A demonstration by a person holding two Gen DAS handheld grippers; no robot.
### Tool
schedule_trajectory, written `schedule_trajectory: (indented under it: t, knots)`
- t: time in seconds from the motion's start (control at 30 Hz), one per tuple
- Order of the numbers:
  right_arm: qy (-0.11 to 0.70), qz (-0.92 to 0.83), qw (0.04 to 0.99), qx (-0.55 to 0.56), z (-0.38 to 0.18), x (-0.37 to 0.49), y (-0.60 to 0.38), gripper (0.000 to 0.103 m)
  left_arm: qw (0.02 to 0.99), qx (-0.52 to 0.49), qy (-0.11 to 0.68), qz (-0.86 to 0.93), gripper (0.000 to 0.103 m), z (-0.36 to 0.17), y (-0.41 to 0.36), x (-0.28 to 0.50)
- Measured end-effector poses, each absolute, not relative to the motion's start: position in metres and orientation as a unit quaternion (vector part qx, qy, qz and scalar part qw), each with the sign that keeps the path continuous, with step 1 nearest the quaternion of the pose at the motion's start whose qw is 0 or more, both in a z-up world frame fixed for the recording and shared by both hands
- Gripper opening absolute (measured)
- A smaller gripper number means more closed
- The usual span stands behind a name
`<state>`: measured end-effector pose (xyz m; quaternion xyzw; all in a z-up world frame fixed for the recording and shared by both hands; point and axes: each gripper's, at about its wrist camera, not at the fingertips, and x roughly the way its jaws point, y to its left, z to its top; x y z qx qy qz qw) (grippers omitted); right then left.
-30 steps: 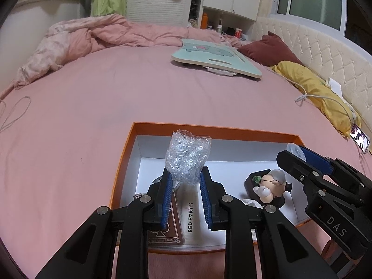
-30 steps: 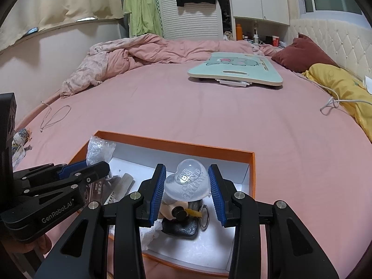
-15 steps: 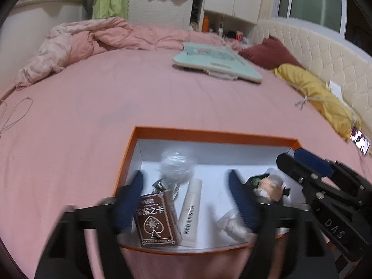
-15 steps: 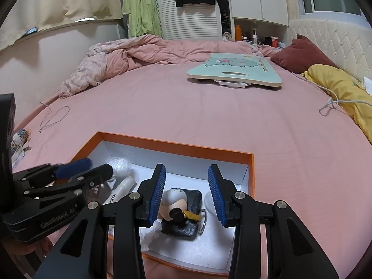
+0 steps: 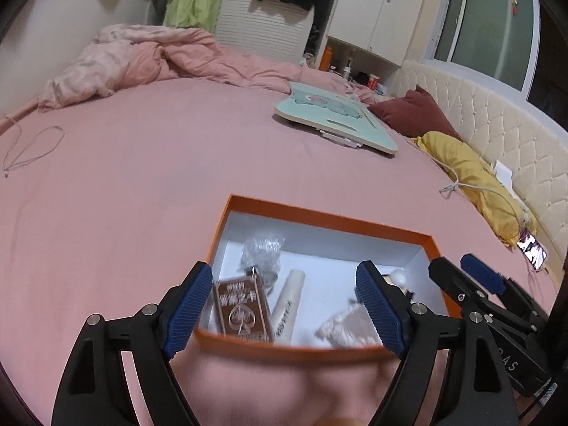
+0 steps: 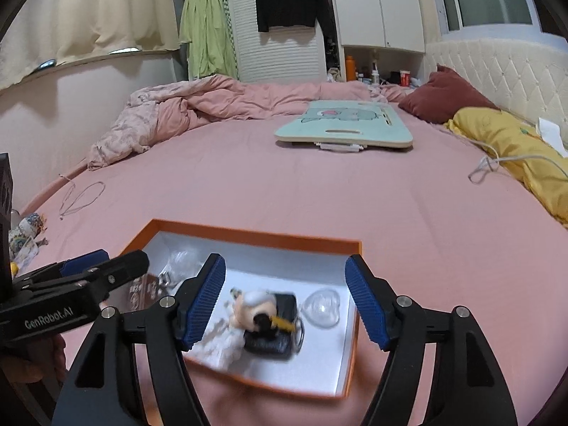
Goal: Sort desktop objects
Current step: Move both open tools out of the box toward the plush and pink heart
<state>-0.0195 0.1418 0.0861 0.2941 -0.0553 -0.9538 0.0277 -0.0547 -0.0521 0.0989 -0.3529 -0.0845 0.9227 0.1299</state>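
An orange box (image 5: 319, 216) with a white inside lies on the pink bed; it also shows in the right wrist view (image 6: 248, 236). In it lie a bubble-wrap ball (image 5: 262, 250), a brown card pack (image 5: 241, 310), a white tube (image 5: 287, 305), a small figurine on a black wallet (image 6: 264, 316) and a clear heart-shaped piece (image 6: 321, 309). My left gripper (image 5: 287, 307) is open and empty above the box's near edge. My right gripper (image 6: 285, 300) is open and empty above the box's right part.
A mint lap desk (image 6: 344, 129) lies at the far side of the bed. A rumpled pink duvet (image 6: 198, 106), a maroon pillow (image 6: 443, 97), a yellow pillow with a white cable (image 6: 511, 145) and a phone (image 5: 530, 250) are around.
Both grippers opened wide. The left one dropped the bubble-wrap ball into the box, the right one dropped the clear heart. Both pulled back and up.
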Motion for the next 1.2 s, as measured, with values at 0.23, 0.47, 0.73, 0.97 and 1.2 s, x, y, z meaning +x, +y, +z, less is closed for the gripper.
schedule_trajectory:
  t: [0.23, 0.47, 0.73, 0.97, 1.2]
  knots:
    - [-0.062, -0.950, 0.023, 0.304, 0.090, 0.009, 0.141, 0.071, 0.130, -0.371, -0.080, 0.916, 0.083, 0.096, -0.062, -0.020]
    - [-0.111, -0.932, 0.013, 0.345, 0.074, 0.045, 0.142, 0.071, 0.141, -0.411, -0.085, 0.896, 0.083, 0.083, -0.070, 0.008]
    - [-0.103, -0.900, -0.024, 0.424, 0.034, 0.076, 0.126, 0.071, 0.123, -0.458, -0.019, 0.880, 0.083, 0.067, -0.066, 0.036]
    - [-0.092, -0.884, -0.033, 0.457, 0.011, 0.076, 0.124, 0.076, 0.100, -0.521, -0.049, 0.846, 0.083, 0.046, -0.081, 0.034]
    - [-0.116, -0.883, -0.027, 0.454, 0.012, 0.079, 0.134, 0.076, 0.097, -0.521, -0.051, 0.846, 0.083, 0.044, -0.083, 0.036]
